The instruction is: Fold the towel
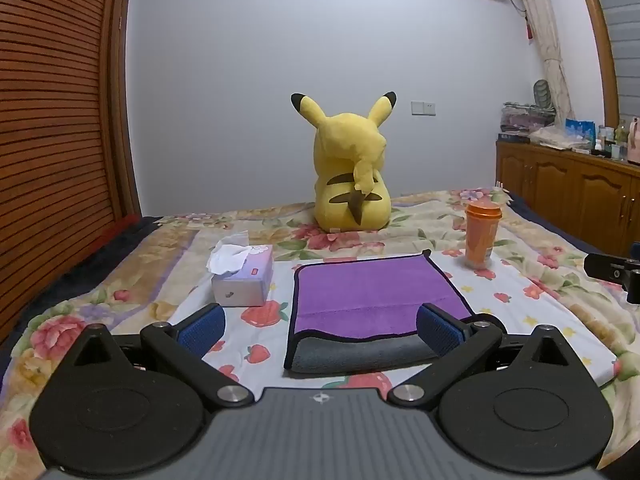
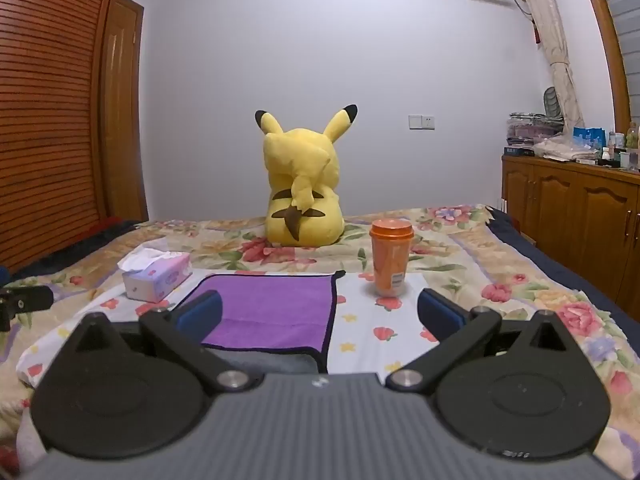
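A purple towel (image 1: 380,292) lies flat on a bed (image 1: 140,264) covered with a flower-and-strawberry print sheet. The towel has a dark bound edge all round. Its near edge is turned over, showing a grey underside as a band along the front, and a faint crease runs across the purple face just behind that band. A small dark loop sticks out at its far right corner.

The left tool (image 1: 320,326) is held low just in front of the towel, its two blue-padded fingers (image 1: 202,326) spread wide apart and gripping nothing. The towel's near left corner sits between them, and the right finger overlaps the towel's near right part in this view; contact cannot be judged.

The right tool (image 2: 320,312) is also spread wide and empty. The towel's near right corner (image 2: 320,354) lies between its fingers, closer to the left one.

Ahead and left of the left tool, just beside the towel, stands a tissue box (image 1: 244,280) with a tissue poking up. Ahead and right of the towel stands an orange cup (image 1: 482,236) with a lid, upright. Farther back, a yellow plush toy (image 1: 350,176) sits facing the wall. A wooden cabinet (image 1: 568,188) stands off to the right.
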A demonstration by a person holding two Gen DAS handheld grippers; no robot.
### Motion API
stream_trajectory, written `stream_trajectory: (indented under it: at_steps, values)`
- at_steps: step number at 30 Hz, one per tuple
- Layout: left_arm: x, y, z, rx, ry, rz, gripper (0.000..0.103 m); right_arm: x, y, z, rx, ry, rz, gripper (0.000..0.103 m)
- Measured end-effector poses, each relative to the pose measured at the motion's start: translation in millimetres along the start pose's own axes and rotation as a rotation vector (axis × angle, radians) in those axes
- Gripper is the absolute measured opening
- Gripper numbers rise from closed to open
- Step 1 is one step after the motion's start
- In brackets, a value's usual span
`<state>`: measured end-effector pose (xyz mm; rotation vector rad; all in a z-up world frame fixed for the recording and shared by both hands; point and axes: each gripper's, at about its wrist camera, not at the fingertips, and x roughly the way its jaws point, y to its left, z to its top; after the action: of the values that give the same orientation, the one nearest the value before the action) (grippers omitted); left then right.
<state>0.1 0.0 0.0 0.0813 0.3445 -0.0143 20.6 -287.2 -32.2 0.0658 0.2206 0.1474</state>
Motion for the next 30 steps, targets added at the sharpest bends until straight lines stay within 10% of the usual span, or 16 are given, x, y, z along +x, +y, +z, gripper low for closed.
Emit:
stream_trajectory:
  at_steps: [30]
  values:
    - [-0.4,-0.3,-0.1,0.002,-0.005,-0.001,0.103,1.5,-3.0,-0.9,-0.003,-0.001,-0.001,0.103]
